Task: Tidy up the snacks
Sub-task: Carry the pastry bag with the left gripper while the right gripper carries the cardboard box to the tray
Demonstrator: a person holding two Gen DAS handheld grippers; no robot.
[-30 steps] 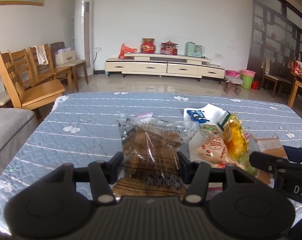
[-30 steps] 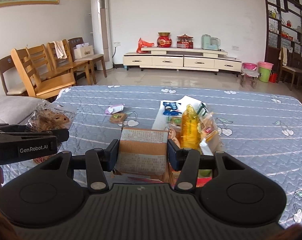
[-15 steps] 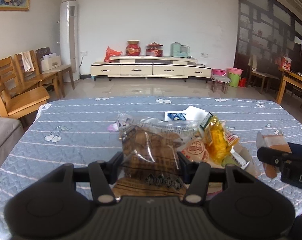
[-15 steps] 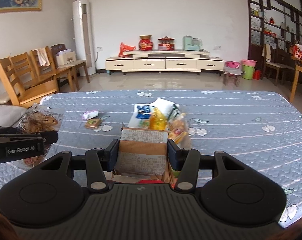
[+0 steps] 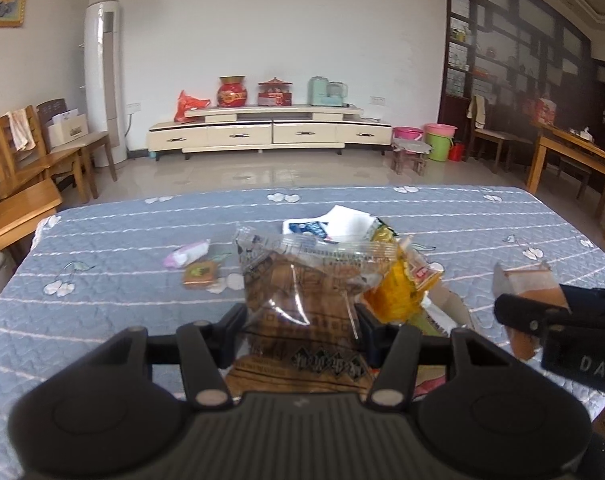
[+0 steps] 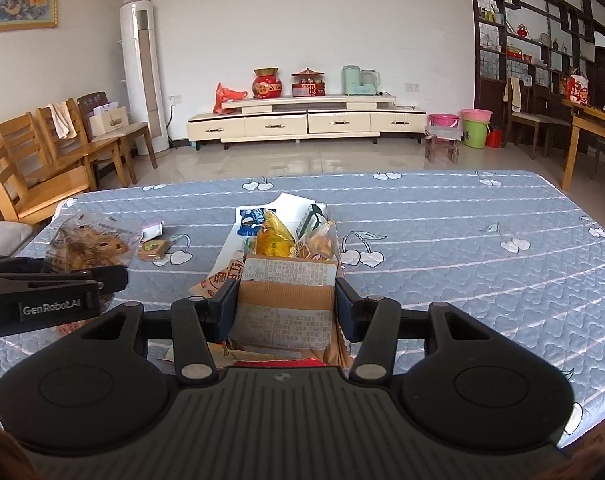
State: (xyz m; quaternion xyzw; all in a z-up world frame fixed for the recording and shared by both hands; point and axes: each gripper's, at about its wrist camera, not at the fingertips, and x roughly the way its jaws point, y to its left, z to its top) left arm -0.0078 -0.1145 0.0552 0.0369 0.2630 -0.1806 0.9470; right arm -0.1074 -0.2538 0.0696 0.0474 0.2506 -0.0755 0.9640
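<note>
Both grippers have swung sideways across the quilted table (image 6: 462, 264), so the snack pile (image 6: 278, 240) now sits nearer the left one. Left gripper (image 5: 300, 320) stays clenched on the clear pastry bag (image 5: 302, 292), lifted just left of the pile. Right gripper (image 6: 286, 308) grips the cardboard box flap (image 6: 288, 284), probably holding the box open for loading.

The cloth (image 6: 442, 248) is blue-grey, quilted, with white stripes and white cherries. The bag (image 5: 302, 300) is clear over brown cake, with black lettering. The box (image 6: 286, 300) is brown with a white label. A yellow packet (image 6: 274, 240), a pink wrapper (image 5: 186, 253).
</note>
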